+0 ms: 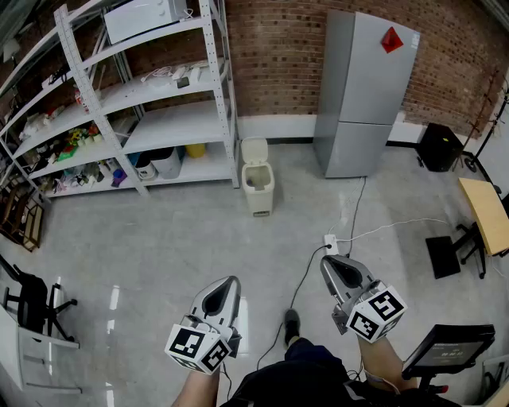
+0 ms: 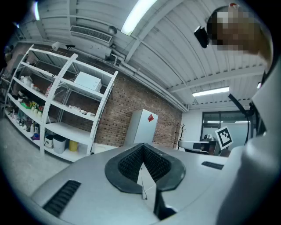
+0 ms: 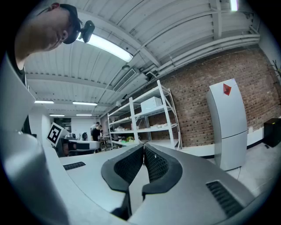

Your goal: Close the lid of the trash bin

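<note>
1. The trash bin point(image 1: 258, 189) – a small cream one – stands on the grey floor point(image 1: 159, 238), just beside the right post of the white shelving point(image 1: 151, 107) and to the left of the grey fridge point(image 1: 362, 91), close to the brick wall point(image 1: 278, 48).
2. Its lid point(image 1: 254, 151) is up, standing about upright at the back of the bin, so the mouth is open. The inside looks pale, perhaps a liner, but it is too small in the head view to be sure.
3. The left gripper point(image 1: 231, 281) is held low in the head view, pointing towards the shelving and the bin. In its own view its 2 jaws are clenched tip to tip, with nothing grasped between them.
4. The right gripper point(image 1: 325, 261) is held beside it at the right – a gap of bare floor lies between the 2. Its jaws are likewise pressed together and empty in its own view.
5. Both grippers are well apart from the bin; neither touches the lid.
6. A white power strip point(image 1: 329, 242) lies on the floor just ahead of the right gripper, with a cable point(image 1: 355, 208) running from it towards the fridge.
7. A white microwave point(image 1: 147, 17) sits on the top shelf, and a wooden bench point(image 1: 487, 211) shows at the right edge.
</note>
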`<move>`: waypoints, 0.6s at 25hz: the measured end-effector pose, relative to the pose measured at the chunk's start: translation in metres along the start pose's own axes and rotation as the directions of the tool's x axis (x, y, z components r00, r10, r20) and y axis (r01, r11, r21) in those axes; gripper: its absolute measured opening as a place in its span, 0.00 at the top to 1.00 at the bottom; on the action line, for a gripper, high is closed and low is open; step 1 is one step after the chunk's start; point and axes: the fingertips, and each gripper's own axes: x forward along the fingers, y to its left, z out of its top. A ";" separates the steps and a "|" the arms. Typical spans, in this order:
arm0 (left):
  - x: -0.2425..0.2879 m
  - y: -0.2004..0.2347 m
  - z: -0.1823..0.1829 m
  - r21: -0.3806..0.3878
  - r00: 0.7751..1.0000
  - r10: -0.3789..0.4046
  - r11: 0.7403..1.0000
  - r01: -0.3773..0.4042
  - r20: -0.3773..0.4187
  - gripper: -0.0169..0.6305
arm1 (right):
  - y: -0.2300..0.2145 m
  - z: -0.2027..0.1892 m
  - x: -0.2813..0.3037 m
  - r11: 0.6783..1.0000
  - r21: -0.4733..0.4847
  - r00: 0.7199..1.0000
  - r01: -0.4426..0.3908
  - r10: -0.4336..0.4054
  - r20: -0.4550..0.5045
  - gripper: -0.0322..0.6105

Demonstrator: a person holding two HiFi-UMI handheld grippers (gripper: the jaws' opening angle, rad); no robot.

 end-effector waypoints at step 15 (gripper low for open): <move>0.201 0.053 0.049 0.041 0.996 0.079 0.996 -0.077 -0.037 0.99 | -0.178 0.052 0.139 0.995 0.026 0.995 -0.096 0.095 0.025 0.94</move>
